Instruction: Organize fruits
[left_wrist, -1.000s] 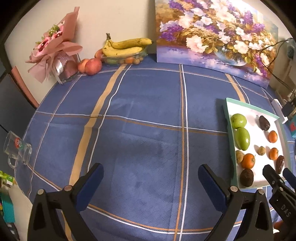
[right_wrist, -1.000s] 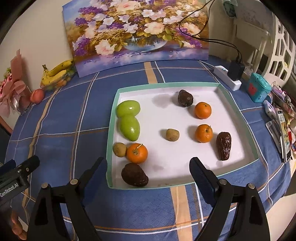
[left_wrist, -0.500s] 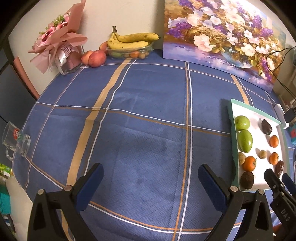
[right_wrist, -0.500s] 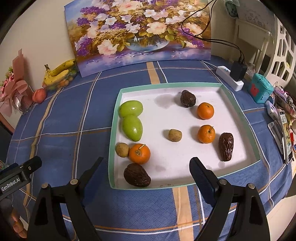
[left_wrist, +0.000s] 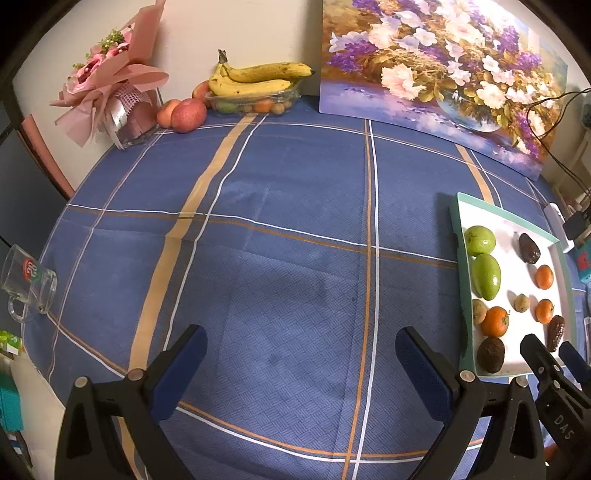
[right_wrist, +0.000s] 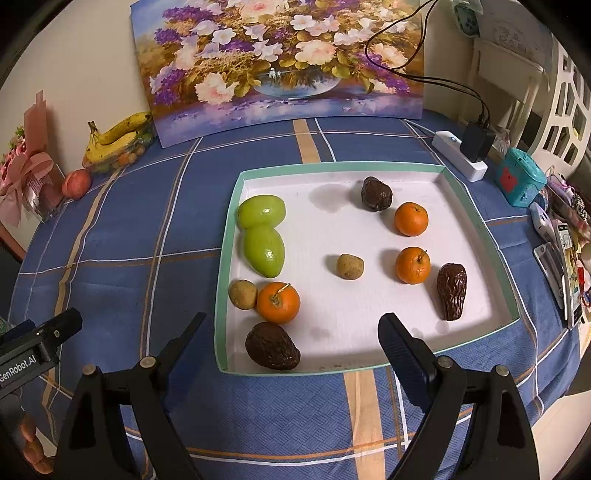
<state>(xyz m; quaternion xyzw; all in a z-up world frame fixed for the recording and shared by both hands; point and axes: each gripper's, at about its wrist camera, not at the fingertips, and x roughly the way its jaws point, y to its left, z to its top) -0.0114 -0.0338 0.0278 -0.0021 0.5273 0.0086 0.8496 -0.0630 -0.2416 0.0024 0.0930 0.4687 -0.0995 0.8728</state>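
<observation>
Scene: A blue plaid tablecloth (left_wrist: 280, 229) carries a shallow white tray (right_wrist: 476, 206) with a mint-green rim; the tray serves as the landmark below.
Fruit on the tray: Two green mangoes (right_wrist: 263, 230) touch each other along the tray's left wall. An orange (right_wrist: 278, 302) sits at the near-left beside a small brown fruit (right_wrist: 242, 294), which it touches, and a dark wrinkled fruit (right_wrist: 272, 346) lies at the near-left corner. Two more oranges (right_wrist: 412, 242), another small brown fruit (right_wrist: 350, 266) and two more dark fruits (right_wrist: 451, 291) are scattered across the middle and right.
Fruit off the tray: Bananas (left_wrist: 258, 77) over a clear punnet and red apples (left_wrist: 183, 114) stand far from the tray, against the wall.
Left gripper (left_wrist: 301, 360): Spread wide and empty, over bare cloth to the tray's left.
Right gripper (right_wrist: 291, 336): Spread wide and empty, hovering at the tray's near edge, the dark fruit between its fingers.
Progress: Only the mangoes look paired; oranges, brown fruits and dark fruits appear unsorted, so most of the grouping seems left to do.
Writing: "GenRobot.AI" on the left gripper's body in the right wrist view, "DAS" on the right gripper in the left wrist view; the logo on a glass mug (left_wrist: 27, 288), far left of the tray, is too small to read.
</observation>
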